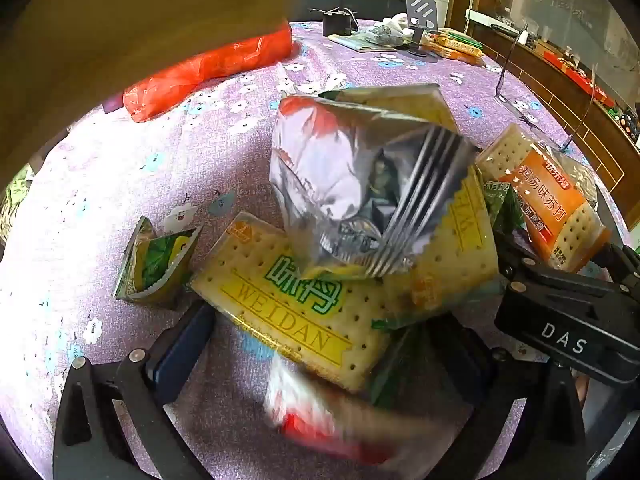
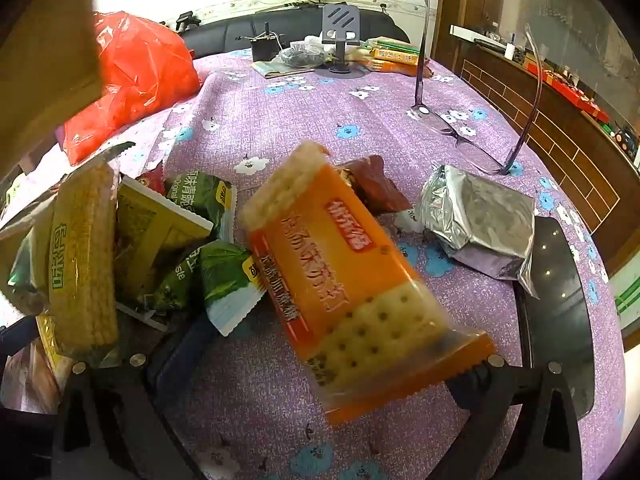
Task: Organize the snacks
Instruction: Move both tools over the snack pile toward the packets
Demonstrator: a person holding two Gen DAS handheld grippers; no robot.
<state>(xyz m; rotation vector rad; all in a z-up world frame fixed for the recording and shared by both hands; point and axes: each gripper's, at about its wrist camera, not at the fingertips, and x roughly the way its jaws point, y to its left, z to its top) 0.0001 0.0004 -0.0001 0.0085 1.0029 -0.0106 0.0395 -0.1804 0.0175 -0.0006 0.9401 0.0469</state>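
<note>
Snack packets lie heaped on the purple flowered cloth (image 1: 100,208). My left gripper (image 1: 324,328) is open over a yellow cracker pack (image 1: 296,308), which lies between its fingers. A crumpled silver packet (image 1: 352,184) sits on top of the heap, and a red-and-white packet (image 1: 316,416) is blurred below it. My right gripper (image 2: 332,356) is open too. An orange cracker pack (image 2: 340,280) lies tilted between its fingers, its lower end close to the right finger (image 2: 480,376). Green packets (image 2: 224,276), a yellow cracker pack (image 2: 84,248) on edge and a brown packet (image 2: 376,188) lie to the left and behind. A second silver packet (image 2: 480,228) lies to the right.
A brown cardboard box (image 2: 44,48) looms at the upper left, with a red plastic bag (image 2: 132,80) beside it. Spectacles (image 2: 472,132) stand behind the silver packet. A phone stand (image 2: 338,36) and more packets sit at the table's far end. A dark glossy panel (image 2: 560,320) is at the right.
</note>
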